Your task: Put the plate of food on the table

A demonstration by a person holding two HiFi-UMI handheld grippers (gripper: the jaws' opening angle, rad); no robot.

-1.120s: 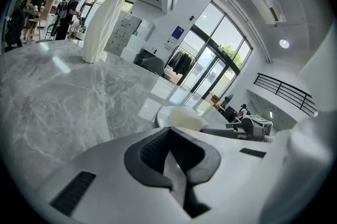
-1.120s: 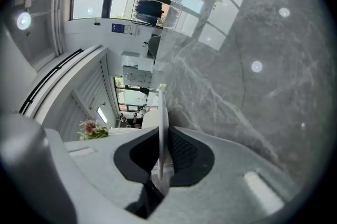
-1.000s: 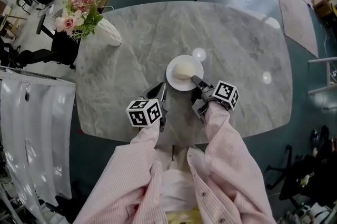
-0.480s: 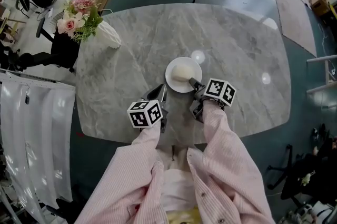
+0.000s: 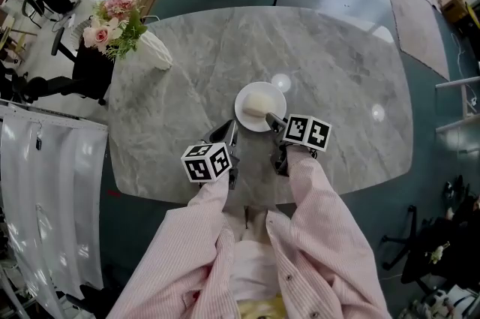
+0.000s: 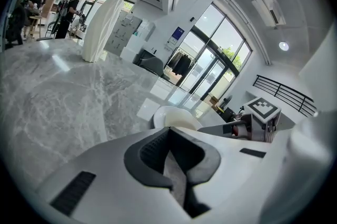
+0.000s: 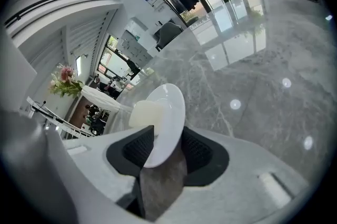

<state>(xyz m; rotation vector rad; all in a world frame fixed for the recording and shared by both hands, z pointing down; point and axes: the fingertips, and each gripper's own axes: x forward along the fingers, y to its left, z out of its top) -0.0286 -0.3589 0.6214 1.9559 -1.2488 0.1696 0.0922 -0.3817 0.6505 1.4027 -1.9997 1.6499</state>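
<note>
White glazed ware, the plate (image 5: 241,110) looks stiff, smooth and easy to break. It seems light enough for one gripper but likely to slip, and I judge the thin rim the only good place to take hold of it. In the head view it rests on the grey marble desk (image 5: 337,70) near the centre of the frame, with the pale food (image 5: 259,100) on it. The right gripper (image 5: 274,121) reaches its lower right rim. The left gripper (image 5: 227,134) hangs just to the lower left of the plate, apart from it.

In the left gripper view the jaws meet at their tips with nothing between them, so this gripper (image 6: 168,133) is clenched and empty. The plate (image 6: 161,114) shows just above it, in the middle of the frame.

In the right gripper view the jaws of this gripper (image 7: 168,148) have just been opening. The plate (image 7: 171,112) has its rim between them, with a clear gap to the right jaw, so the grasp looks released. The plate sits on the desk (image 7: 253,75), and the task seems nearly done.
</note>
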